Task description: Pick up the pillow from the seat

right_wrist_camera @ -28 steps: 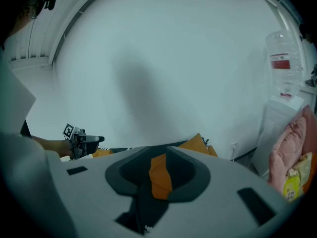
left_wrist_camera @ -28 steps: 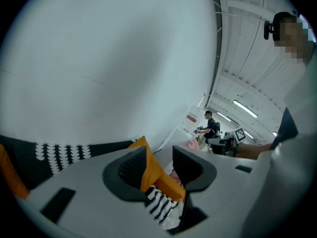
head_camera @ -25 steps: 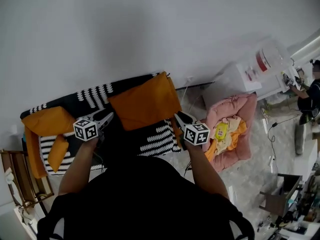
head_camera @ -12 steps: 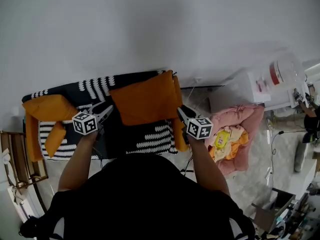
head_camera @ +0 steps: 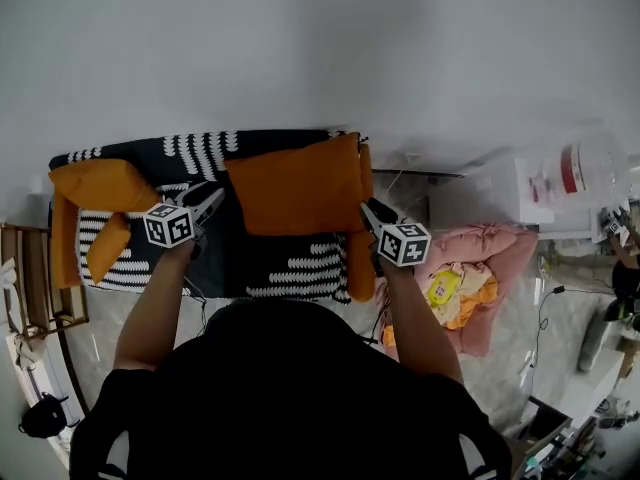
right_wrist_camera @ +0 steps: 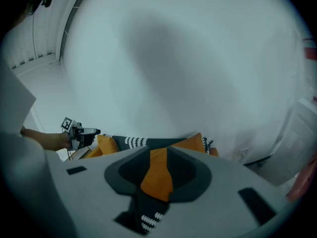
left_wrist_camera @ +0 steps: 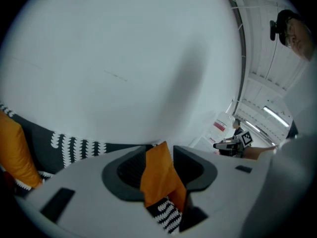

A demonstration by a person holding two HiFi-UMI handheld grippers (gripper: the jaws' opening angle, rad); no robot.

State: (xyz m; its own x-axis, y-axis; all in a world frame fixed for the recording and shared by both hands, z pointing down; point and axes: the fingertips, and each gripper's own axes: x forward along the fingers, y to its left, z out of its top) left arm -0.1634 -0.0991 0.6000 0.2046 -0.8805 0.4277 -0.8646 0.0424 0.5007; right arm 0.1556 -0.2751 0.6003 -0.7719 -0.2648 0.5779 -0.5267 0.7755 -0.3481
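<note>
Orange pillow (head_camera: 295, 186), side edges in left gripper (head_camera: 212, 200) and right gripper (head_camera: 366, 209)

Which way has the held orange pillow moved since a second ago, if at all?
Yes, slightly down: the pillow stuck out past the back edge of the striped sofa; now its top sits level with it.

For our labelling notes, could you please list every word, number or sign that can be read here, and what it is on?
No text can be read in any view.
The red label on the white unit: too blurred to read.
The yellow patch on the pink cushion: too small to read.
The marker cubes: black-and-white square patterns, no letters.
</note>
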